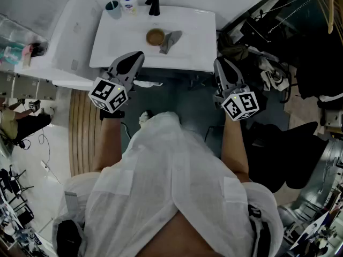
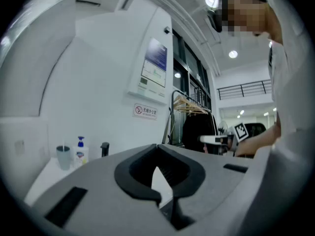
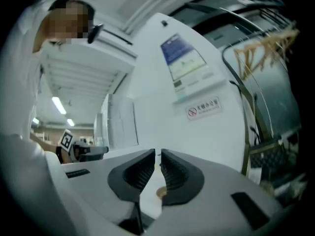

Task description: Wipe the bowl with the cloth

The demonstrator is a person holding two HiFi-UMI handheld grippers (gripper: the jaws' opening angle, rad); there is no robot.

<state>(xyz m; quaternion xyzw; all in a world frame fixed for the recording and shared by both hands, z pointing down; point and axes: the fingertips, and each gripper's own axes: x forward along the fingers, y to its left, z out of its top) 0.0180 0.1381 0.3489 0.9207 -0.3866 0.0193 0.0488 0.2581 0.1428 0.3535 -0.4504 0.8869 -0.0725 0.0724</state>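
A small brown bowl sits in the white basin at the top of the head view, with a crumpled grey cloth lying right beside it. My left gripper hangs at the basin's near edge, left of the bowl, shut with nothing in it. My right gripper is level off the basin's right corner, also shut and empty. In the right gripper view the bowl peeks out below the closed jaws of the right gripper. The left gripper blocks bowl and cloth in its own view.
A black tap, a soap bottle and a grey cup stand along the basin's back edge. Dark clothes and hangers crowd the right side. A white counter adjoins on the left.
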